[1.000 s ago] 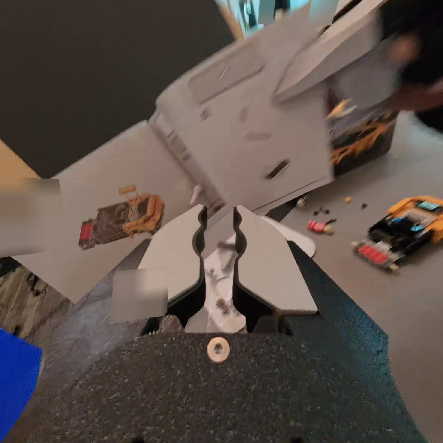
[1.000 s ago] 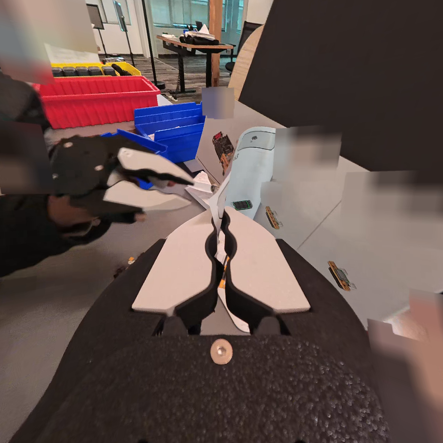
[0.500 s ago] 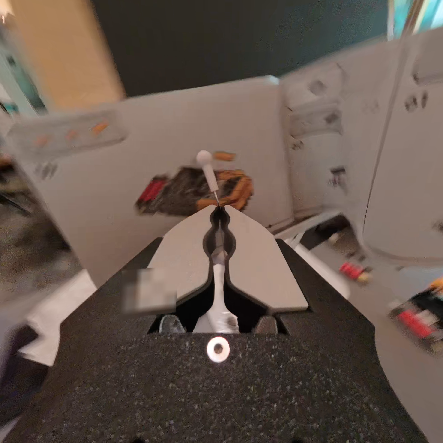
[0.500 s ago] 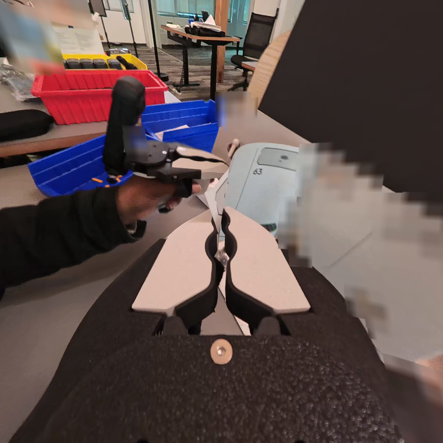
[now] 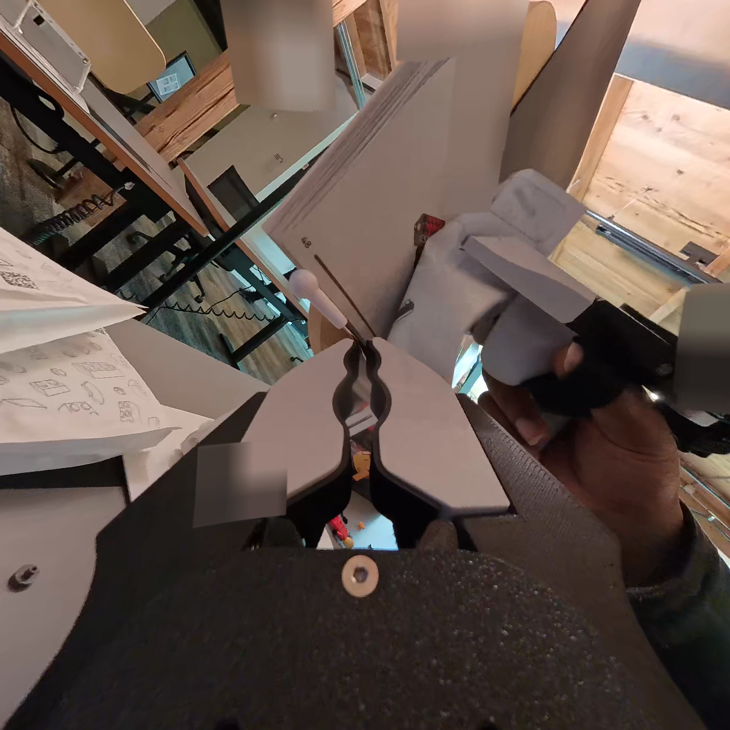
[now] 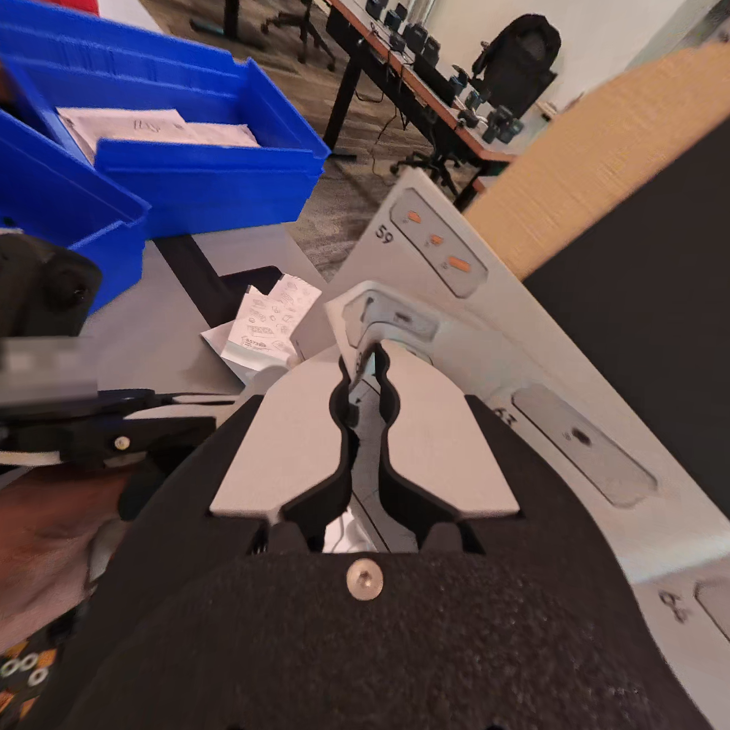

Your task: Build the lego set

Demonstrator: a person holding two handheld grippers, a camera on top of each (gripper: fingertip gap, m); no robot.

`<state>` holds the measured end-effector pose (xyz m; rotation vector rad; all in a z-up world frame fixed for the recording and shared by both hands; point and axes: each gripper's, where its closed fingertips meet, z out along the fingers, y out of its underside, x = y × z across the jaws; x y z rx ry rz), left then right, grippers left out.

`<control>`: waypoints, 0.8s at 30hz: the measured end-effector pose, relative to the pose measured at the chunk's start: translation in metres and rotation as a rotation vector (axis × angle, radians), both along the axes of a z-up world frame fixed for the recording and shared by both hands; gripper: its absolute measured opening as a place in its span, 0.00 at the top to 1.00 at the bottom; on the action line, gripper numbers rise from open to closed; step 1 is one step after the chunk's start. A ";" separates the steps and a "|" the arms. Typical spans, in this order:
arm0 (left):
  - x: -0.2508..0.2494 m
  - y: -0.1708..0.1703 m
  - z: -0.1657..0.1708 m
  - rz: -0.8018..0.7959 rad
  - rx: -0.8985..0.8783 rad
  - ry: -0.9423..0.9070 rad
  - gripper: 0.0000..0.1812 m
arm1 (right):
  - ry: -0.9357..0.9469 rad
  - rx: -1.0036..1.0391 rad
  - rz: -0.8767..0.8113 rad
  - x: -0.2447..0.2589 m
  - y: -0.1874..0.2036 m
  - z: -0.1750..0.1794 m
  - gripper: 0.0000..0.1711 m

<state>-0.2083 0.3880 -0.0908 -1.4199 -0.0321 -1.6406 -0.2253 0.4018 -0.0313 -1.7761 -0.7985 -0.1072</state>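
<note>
Ideally both grippers turn one thin grey instruction-booklet page (image 6: 454,328) slowly: left gripper (image 5: 362,344) pinches its edge, right gripper (image 6: 373,349) likewise, avoiding tears.

Both views are lit evenly w/ soft indoor light; no hard shadows are cast. In the left wrist view warm light is seen on the wooden beams (image 5: 667,166) above-right of the left gripper (image 5: 362,344), and a cooler, bluish glow shows through the gap betw. its fingers. The right gripper (image 5: 525,300), off to the right, is smeared by motion blur; the white-tipped stick (image 5: 320,302) at the claw tip is sharp. Strong fisheye bending is seen at the edges. In the right wrist view the blue bins (image 6: 166,130), upper left of the right gripper (image 6: 374,347), and the manual pages (image 6: 553,395) ahead are softened by blur; the claw body is in focus, w/ dim shading in its lower corners.
</note>
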 end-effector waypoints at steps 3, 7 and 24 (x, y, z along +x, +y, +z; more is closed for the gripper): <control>0.000 0.001 0.000 0.006 -0.018 -0.036 0.99 | -0.056 0.021 0.035 -0.015 0.008 -0.005 0.92; 0.000 0.002 -0.001 0.004 -0.030 -0.055 0.99 | -0.057 0.026 0.092 -0.024 0.001 0.002 0.85; 0.001 0.004 -0.001 0.005 -0.046 -0.069 0.99 | -0.494 0.163 0.231 0.125 -0.065 0.019 0.94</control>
